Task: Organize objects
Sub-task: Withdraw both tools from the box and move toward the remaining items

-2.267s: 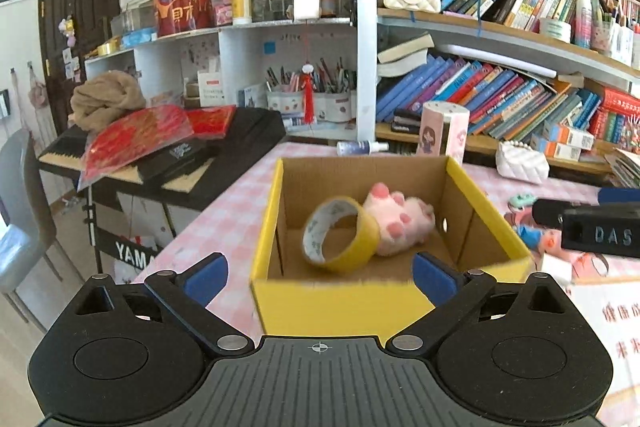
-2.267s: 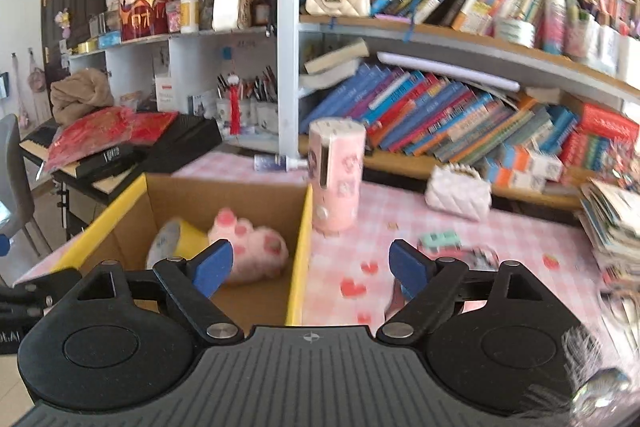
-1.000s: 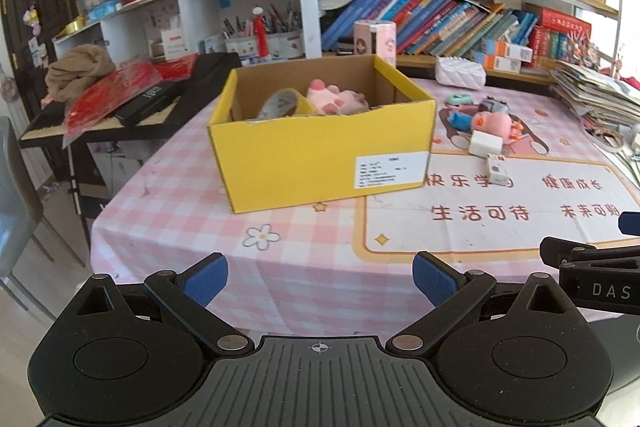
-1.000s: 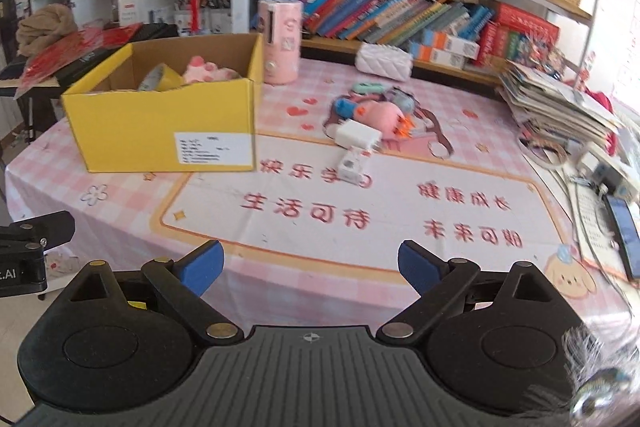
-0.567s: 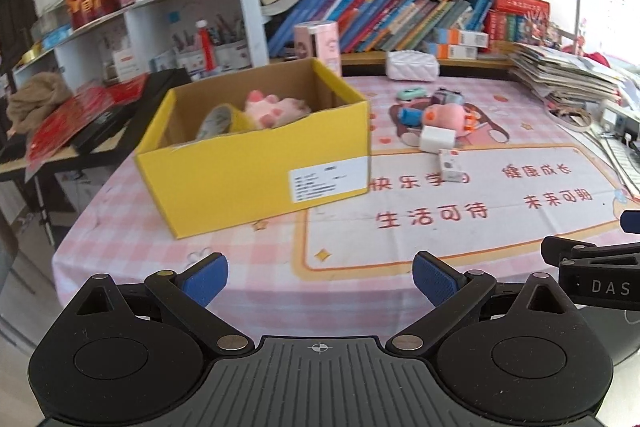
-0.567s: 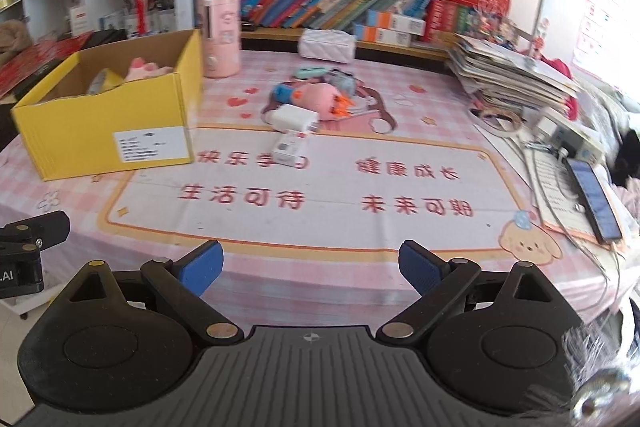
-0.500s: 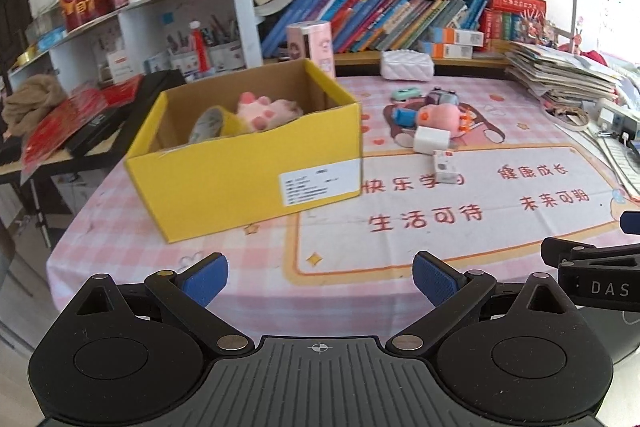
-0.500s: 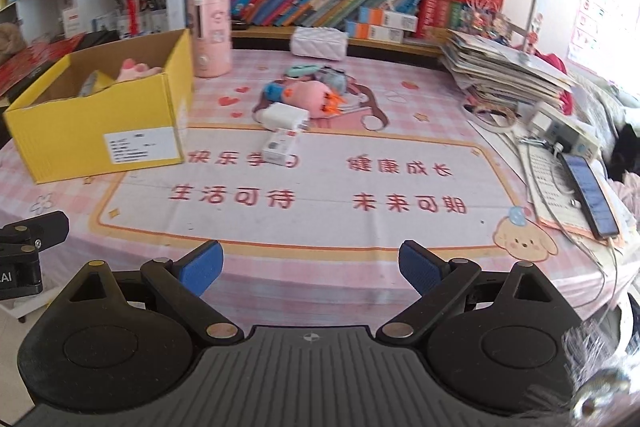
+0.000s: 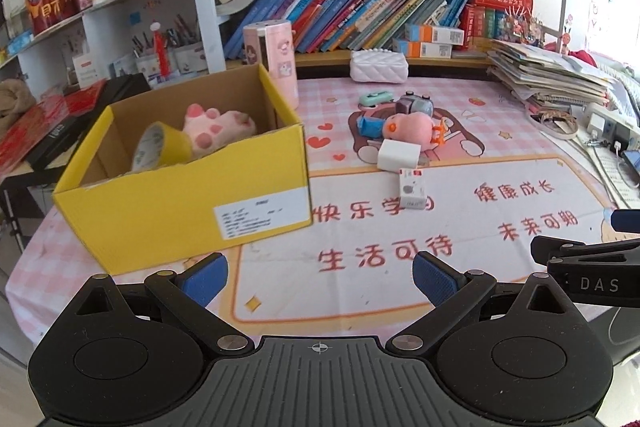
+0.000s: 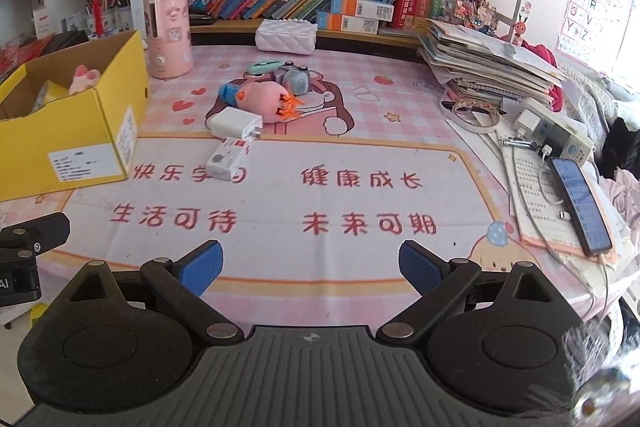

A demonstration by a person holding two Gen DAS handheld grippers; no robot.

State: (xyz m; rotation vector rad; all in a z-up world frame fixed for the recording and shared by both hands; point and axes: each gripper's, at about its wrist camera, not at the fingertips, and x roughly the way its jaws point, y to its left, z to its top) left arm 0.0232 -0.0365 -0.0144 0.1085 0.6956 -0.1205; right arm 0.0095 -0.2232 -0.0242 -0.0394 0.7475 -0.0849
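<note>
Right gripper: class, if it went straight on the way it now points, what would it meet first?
Probably the printed table mat: the open right gripper points over bare mat. The small white box and pink toy lie left of that line, though depth is unclear.

Bright daylight from right, overexposed glare at right edge; sharp centre, strong fisheye bending, dark corners.

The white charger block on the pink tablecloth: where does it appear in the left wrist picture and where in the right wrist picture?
Left wrist view: the white charger block lies right of centre, beside the pink pig toy.
Right wrist view: it lies left of centre, with its prongs facing right.
Shared landmark: the yellow box stands to its left in both views.
</note>
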